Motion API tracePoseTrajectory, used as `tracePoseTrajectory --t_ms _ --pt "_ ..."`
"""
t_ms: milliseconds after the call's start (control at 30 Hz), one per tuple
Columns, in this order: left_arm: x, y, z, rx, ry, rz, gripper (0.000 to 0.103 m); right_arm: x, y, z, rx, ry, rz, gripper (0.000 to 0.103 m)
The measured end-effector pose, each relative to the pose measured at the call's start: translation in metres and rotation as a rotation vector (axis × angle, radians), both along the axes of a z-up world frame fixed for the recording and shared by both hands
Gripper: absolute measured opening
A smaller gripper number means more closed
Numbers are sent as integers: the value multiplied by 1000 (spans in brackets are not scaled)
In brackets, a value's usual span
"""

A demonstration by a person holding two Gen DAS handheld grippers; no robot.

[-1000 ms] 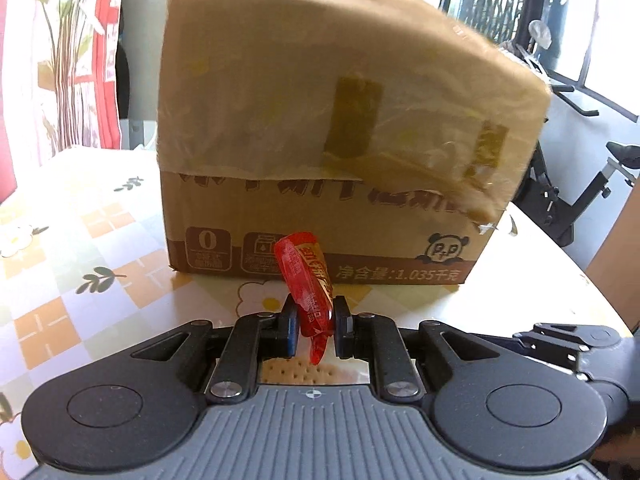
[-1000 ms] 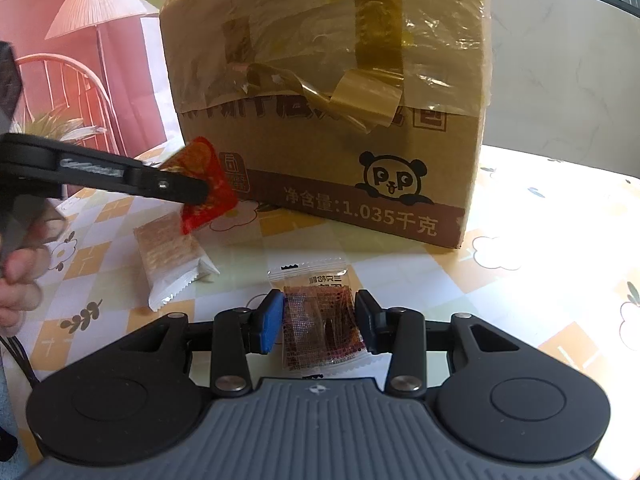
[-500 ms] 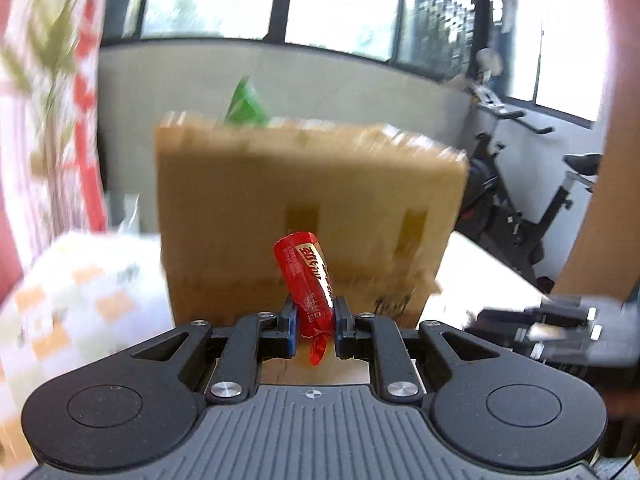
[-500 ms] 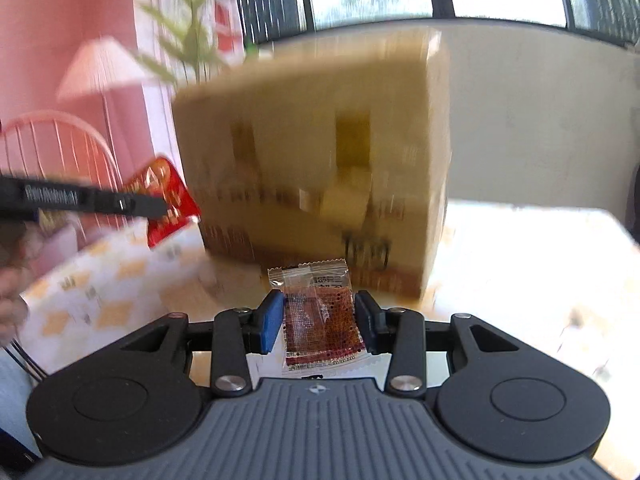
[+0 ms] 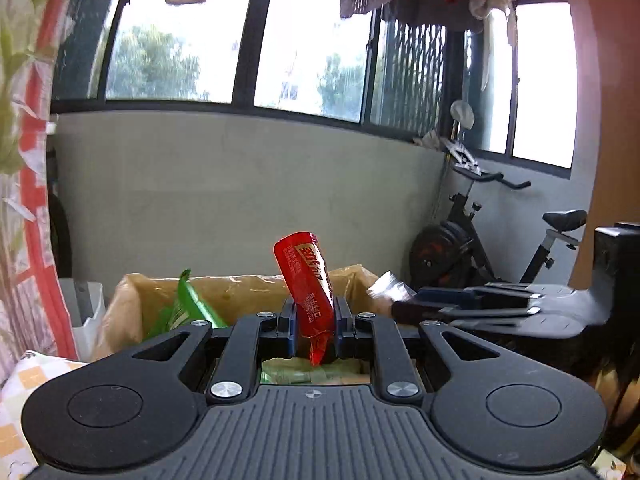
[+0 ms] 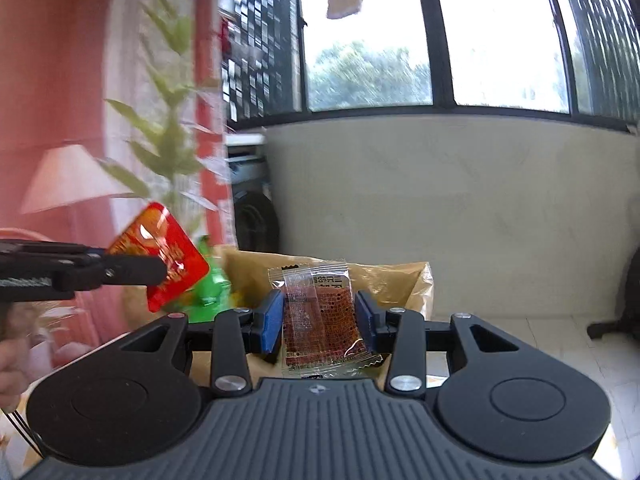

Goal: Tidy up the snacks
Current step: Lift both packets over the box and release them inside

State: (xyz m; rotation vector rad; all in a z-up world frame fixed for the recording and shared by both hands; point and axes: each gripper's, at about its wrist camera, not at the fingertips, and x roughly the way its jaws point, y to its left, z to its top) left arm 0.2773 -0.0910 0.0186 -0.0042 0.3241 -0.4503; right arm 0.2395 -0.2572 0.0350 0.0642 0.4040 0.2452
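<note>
Left claw [image 5: 314,320] clenched on red sachet [image 5: 308,284], which stands upright between the pads, its twisted tail hanging below them

Right claw [image 6: 319,322] clenched on clear packet [image 6: 320,316], blue pads pressing both side edges; packet upright, crimped bottom seam drooping toward the camera

Landmark: carton [image 5: 248,284], open top, lined with tan film
- red sachet: above the carton's near rim, about mid-width
- clear packet: above the carton near its right wall [image 6: 420,284]
- green bag [image 5: 188,308]: already inside the carton, left part, corner poking above the rim
- paler wrappers low in the carton, partly hidden by the left claw

Step in hand, as I judge it: drop both snacks into the carton. To do it well:
- carry each claw forward until its snack is clear past the near rim, over a free part, not the green bag
- lower a little before letting go; light packets drift
- keep the two claws apart; they sit close beside each other over the carton

Looks:
- red sachet: glossy, slim, gold-white lettering, crushed at the grip
- clear packet: see-through film, dark red-brown slab inside, black print on top, zigzag seams
</note>
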Motion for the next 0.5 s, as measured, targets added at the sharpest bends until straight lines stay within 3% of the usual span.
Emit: tracePoseTrajectory --t_ms 133,300,367,400,500 --pt "34 -12 -7 65 50 16 18 32 9 -18 -46 68 -25 41" --pt "49 -17 -19 95 94 44 22 43 11 -32 -81 112 -43 43" --pt "54 -16 -21 82 121 44 42 38 7 -34 -89 127 -38 45" --pt "52 -14 -23 68 129 39 60 35 6 -33 -90 128 -30 47" --pt "44 -2 -21 46 109 35 66 25 7 -28 -92 114 -35 58"
